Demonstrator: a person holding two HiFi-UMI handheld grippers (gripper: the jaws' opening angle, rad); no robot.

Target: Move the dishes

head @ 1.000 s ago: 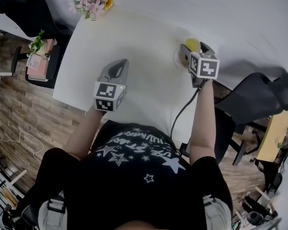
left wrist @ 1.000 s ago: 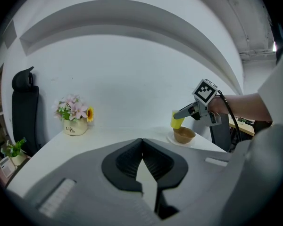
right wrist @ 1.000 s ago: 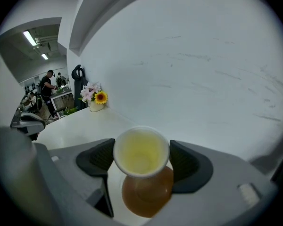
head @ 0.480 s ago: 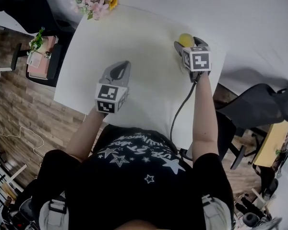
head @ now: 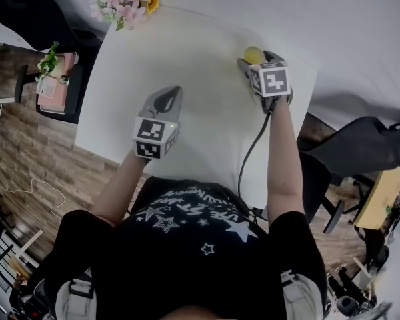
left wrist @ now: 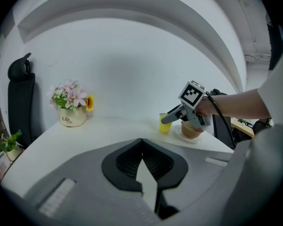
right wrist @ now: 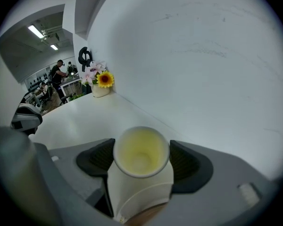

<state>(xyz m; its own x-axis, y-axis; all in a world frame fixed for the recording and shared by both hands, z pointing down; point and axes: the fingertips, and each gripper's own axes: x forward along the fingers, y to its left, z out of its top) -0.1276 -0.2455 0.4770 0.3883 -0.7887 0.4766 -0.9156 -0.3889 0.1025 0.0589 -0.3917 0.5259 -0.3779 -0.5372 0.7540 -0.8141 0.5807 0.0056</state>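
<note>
A yellow cup (head: 253,53) stands at the far right of the white table (head: 187,59). My right gripper (head: 257,58) is shut on it: in the right gripper view the cup (right wrist: 140,154) sits between both pads, touching them, its empty inside facing the camera. The left gripper view shows that gripper (left wrist: 166,119) at the cup (left wrist: 164,125), with a brown bowl (left wrist: 192,130) on a white saucer (left wrist: 188,138) just behind it. My left gripper (head: 167,93) hovers over the table's near middle, shut with nothing in it (left wrist: 142,142).
A pot of flowers (head: 123,5) stands at the table's far left corner. Black office chairs (head: 33,12) (head: 367,142) flank the table. A white wall runs close behind the cup. People (right wrist: 59,72) are far off in the room.
My right gripper has moved forward to the yellow cup and closed around it. The left gripper has stayed where it was.
</note>
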